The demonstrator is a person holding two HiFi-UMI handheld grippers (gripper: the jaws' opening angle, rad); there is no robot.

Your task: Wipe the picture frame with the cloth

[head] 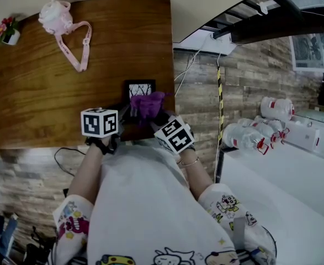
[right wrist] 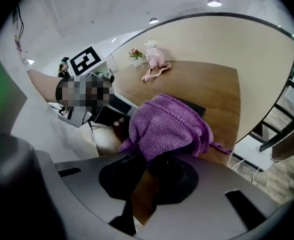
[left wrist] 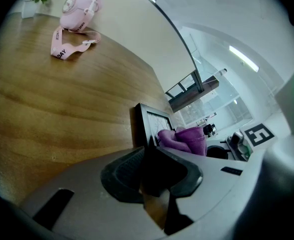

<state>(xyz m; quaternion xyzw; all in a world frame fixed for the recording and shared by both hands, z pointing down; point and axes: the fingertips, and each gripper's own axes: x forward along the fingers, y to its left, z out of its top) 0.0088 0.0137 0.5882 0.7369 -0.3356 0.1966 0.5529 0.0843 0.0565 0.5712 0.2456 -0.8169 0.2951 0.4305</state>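
Fingers (left wrist: 121, 174) of the left gripper (left wrist: 154, 155) pinch the picture frame (head: 139, 88); the right gripper (right wrist: 154, 161) is clamped on the purple knitted cloth (right wrist: 169, 126).
Wiping looks under way, cloth against the frame at the wooden table's (head: 51, 93) near corner. Next: sweep it across the glass while the left steadies.

"DAY" printed on pink strap (left wrist: 60, 52), other print there too small to read

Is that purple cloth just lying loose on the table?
No, the right gripper has its jaws closed on the purple cloth, holding it up against the picture frame.
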